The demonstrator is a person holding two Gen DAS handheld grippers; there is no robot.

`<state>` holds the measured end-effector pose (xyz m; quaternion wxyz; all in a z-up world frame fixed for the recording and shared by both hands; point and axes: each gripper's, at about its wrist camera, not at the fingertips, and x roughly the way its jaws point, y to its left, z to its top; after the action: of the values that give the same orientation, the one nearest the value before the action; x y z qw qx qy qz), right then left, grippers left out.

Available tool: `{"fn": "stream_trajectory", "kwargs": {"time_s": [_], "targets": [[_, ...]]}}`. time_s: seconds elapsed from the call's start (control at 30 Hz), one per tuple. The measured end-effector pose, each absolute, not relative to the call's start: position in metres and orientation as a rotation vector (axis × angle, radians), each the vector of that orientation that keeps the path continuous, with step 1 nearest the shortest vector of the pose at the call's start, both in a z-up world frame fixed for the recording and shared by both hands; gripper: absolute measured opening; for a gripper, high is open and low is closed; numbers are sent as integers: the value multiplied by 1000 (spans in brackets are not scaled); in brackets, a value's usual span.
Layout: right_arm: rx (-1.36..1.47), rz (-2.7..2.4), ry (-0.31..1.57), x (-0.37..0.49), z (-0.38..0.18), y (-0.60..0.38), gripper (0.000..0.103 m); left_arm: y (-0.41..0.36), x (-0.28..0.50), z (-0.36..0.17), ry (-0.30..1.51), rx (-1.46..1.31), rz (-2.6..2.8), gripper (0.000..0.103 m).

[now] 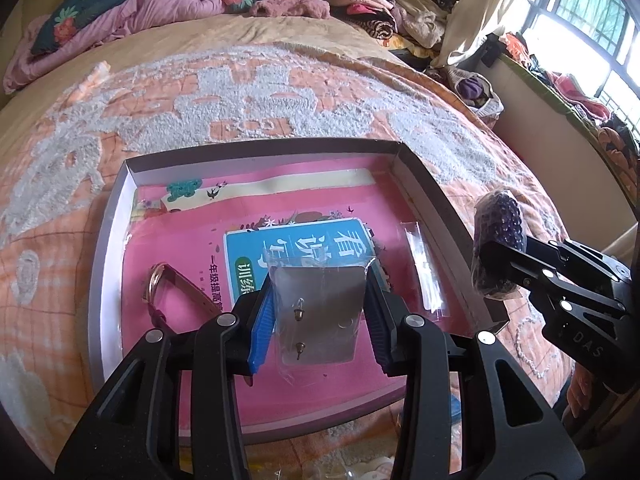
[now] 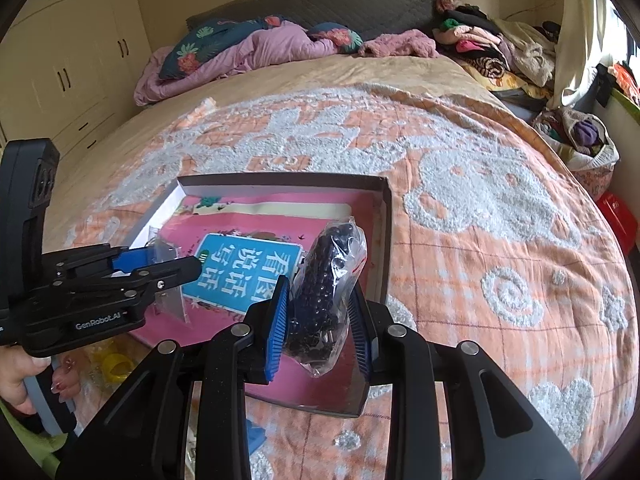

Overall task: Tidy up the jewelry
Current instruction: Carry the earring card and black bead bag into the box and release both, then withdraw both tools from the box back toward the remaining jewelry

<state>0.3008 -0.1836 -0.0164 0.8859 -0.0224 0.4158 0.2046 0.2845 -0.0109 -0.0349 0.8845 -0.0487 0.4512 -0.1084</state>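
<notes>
A shallow box [image 1: 424, 184] lined with a pink book cover lies on the bed; it also shows in the right wrist view [image 2: 386, 232]. My left gripper [image 1: 320, 320] is shut on a clear bag holding an earring card [image 1: 320, 312] with two studs, held above the box. A watch with a rose-gold ring and brown strap [image 1: 176, 284] lies in the box at left. A clear packet [image 1: 424, 272] lies in the box at right. My right gripper [image 2: 318, 316] is shut on a clear bag of dark beads [image 2: 328, 280], above the box's right side; the bag also shows in the left wrist view [image 1: 498, 248].
The bed has an orange and white tufted blanket [image 2: 480, 208]. Pillows and piled clothes [image 2: 472, 40] lie at the head of the bed. A yellow object [image 2: 114, 366] and clear packets lie in front of the box. A wardrobe [image 2: 76, 60] stands at the left.
</notes>
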Motion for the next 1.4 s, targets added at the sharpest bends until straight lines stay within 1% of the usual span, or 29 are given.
{"fn": "stream_trajectory", "kwargs": {"time_s": [0.17, 0.2, 0.23, 0.27, 0.37, 0.4, 0.43, 0.47, 0.53, 0.57, 0.63, 0.67, 0.8, 0.9, 1.4], "targets": [[-47, 417, 865, 300, -17, -185, 30, -12, 284, -37, 946, -95, -221, 33], [-50, 417, 860, 299, -15, -185, 32, -13, 284, -37, 946, -93, -221, 33], [-51, 414, 850, 297, -13, -185, 38, -13, 284, -37, 946, -92, -219, 36], [-52, 411, 843, 296, -10, -185, 42, -13, 283, -37, 946, -90, -217, 41], [-73, 405, 810, 288, 0, -185, 51, -14, 280, -35, 941, -89, -211, 44], [-75, 400, 796, 284, 4, -185, 59, -14, 278, -33, 938, -88, -209, 47], [-75, 396, 781, 281, 7, -186, 64, -14, 277, -32, 934, -86, -208, 52], [-77, 393, 764, 277, 12, -187, 66, -14, 275, -30, 930, -85, -207, 56], [-80, 385, 736, 271, 20, -188, 73, -14, 272, -25, 922, -83, -200, 63], [-82, 381, 727, 269, 23, -189, 75, -13, 270, -21, 914, -82, -192, 66], [-85, 377, 701, 262, 31, -191, 79, -12, 265, -14, 897, -82, -183, 71], [-86, 376, 693, 260, 34, -192, 80, -11, 263, -10, 889, -82, -179, 77], [-89, 370, 661, 250, 45, -195, 84, -7, 252, 8, 853, -82, -155, 85], [-85, 370, 642, 242, 53, -197, 85, -4, 242, 19, 831, -75, -137, 92], [-88, 396, 567, 202, 78, -201, 86, 1, 192, 50, 734, -74, -111, 93]]}}
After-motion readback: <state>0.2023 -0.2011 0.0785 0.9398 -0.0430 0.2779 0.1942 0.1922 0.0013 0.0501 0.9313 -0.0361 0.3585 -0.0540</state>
